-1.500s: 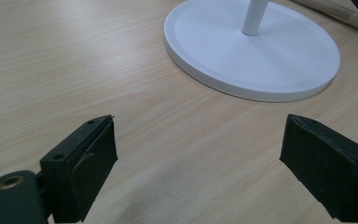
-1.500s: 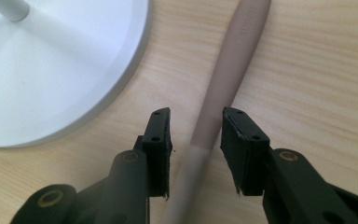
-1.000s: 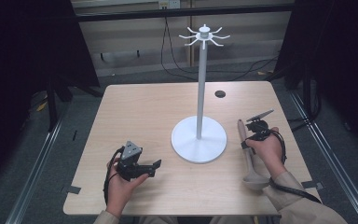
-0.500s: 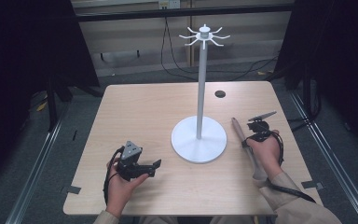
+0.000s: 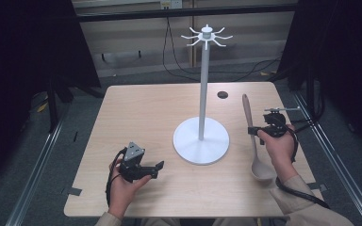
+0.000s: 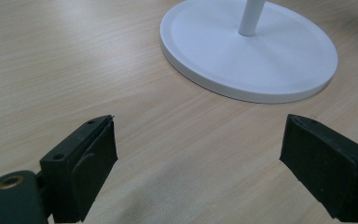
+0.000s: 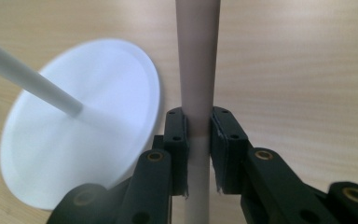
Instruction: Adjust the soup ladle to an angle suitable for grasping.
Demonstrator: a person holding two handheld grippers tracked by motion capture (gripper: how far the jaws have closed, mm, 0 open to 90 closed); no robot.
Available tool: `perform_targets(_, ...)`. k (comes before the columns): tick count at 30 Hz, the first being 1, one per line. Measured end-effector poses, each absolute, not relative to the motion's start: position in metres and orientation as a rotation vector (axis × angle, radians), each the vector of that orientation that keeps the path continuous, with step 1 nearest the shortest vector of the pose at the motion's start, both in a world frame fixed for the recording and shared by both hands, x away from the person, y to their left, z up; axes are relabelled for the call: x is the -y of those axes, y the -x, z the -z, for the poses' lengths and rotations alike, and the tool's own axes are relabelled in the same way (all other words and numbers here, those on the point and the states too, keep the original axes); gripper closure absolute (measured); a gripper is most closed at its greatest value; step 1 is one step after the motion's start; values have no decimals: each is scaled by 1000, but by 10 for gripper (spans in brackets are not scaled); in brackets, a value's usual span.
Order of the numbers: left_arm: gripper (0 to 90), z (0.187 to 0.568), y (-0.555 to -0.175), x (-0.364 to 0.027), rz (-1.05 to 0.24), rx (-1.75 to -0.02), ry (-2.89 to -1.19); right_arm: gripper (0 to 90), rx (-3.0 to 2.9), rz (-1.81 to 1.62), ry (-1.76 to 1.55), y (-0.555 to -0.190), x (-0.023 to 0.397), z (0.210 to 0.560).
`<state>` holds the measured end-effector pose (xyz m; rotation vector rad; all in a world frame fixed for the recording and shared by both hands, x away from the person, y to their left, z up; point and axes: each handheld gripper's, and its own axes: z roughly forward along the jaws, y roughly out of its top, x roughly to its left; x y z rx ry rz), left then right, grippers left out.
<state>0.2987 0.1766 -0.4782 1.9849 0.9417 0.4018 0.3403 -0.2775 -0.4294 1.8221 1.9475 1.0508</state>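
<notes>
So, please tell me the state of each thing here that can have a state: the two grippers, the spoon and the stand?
Left gripper: open, holding nothing, low over the table.
Right gripper: shut on the wooden spoon's handle.
Wooden spoon: held mid-handle, bowl end toward the person.
White stand: upright on its round base, hooks at the top bare.

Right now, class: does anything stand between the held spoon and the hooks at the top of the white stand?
Nothing visible does. The right gripper clamps the wooden spoon by its handle, right of the stand; the hooks hang bare.
</notes>
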Motion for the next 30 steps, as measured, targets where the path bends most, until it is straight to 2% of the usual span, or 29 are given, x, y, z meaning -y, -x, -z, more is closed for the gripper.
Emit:
perform_targets(4,104,479,-299,-176,-403,-939,-1989,779,-1887,-1179,-1737,-334,277,419)
perform_targets(30,102,479,-299,-175,-402,-937,-1990,780,-1802,-1377,-1483,-324,264,387)
